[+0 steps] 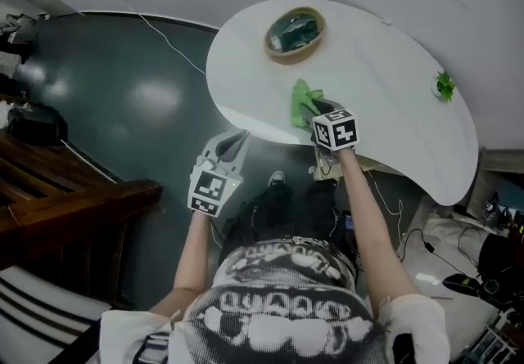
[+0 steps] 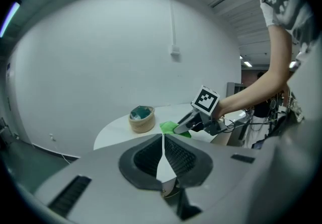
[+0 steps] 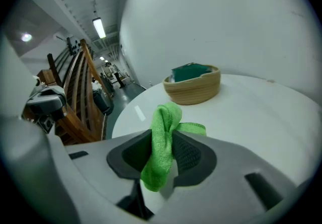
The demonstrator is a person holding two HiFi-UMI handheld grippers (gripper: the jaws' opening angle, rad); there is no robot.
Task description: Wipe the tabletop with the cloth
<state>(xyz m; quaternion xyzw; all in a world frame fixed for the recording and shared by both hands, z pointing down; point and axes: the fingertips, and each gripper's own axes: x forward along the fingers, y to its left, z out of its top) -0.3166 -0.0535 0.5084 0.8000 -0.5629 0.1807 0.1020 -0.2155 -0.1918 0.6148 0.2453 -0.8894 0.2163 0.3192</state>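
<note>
A bright green cloth (image 1: 301,101) lies bunched on the near edge of the white curved tabletop (image 1: 393,84). My right gripper (image 1: 311,111) is shut on it; in the right gripper view the cloth (image 3: 162,142) hangs folded between the jaws of that gripper (image 3: 166,136), just above the table (image 3: 261,117). My left gripper (image 1: 237,138) is held off the table's near left edge, over the floor, jaws shut with nothing in them. The left gripper view looks over this gripper (image 2: 162,138) toward the cloth (image 2: 170,127) and the right gripper (image 2: 187,124).
A woven basket (image 1: 294,33) holding something dark green stands at the back of the table, beyond the cloth. A small green thing (image 1: 444,86) lies near the table's right edge. Dark wooden furniture (image 1: 65,199) is at the left. Cables (image 1: 385,207) lie on the floor.
</note>
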